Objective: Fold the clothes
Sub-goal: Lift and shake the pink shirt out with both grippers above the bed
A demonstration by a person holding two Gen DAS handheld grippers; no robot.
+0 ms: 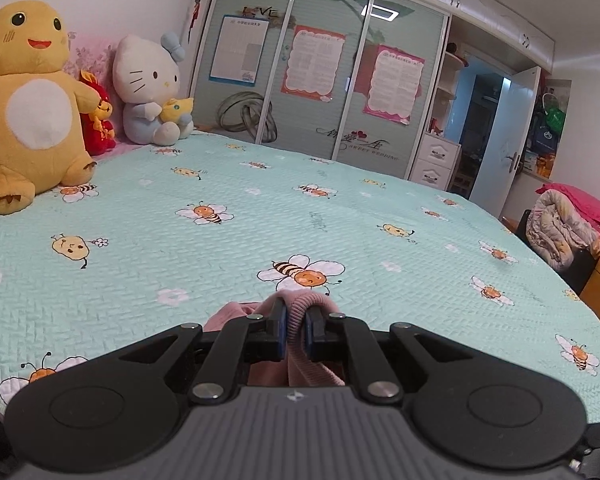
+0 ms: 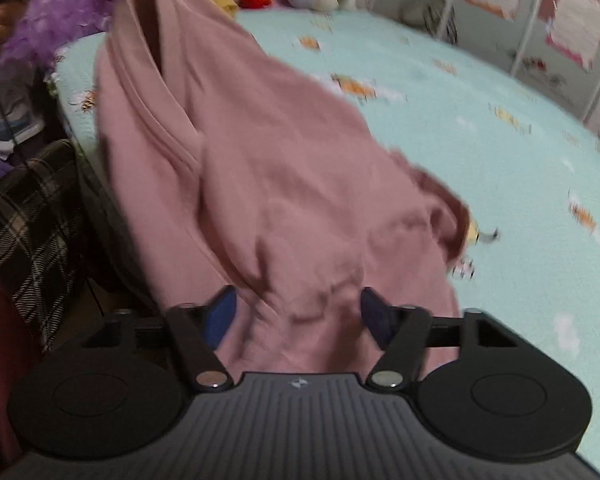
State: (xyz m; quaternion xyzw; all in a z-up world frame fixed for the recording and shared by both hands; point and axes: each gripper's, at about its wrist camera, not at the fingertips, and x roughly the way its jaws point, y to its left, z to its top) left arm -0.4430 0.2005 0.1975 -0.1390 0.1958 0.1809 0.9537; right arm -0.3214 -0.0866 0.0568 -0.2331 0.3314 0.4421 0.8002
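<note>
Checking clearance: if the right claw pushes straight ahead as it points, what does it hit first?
The pink garment. It already drapes between the open fingers of the right claw, so contact looks almost immediate; the bed cover lies beyond. Blur makes depth uncertain.

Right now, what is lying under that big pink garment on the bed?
Under the pink garment is the mint bedspread printed with bees; one bee peeks out at its edge. Whatever else the cloth covers stays hidden, and the picture is blurred.
</note>
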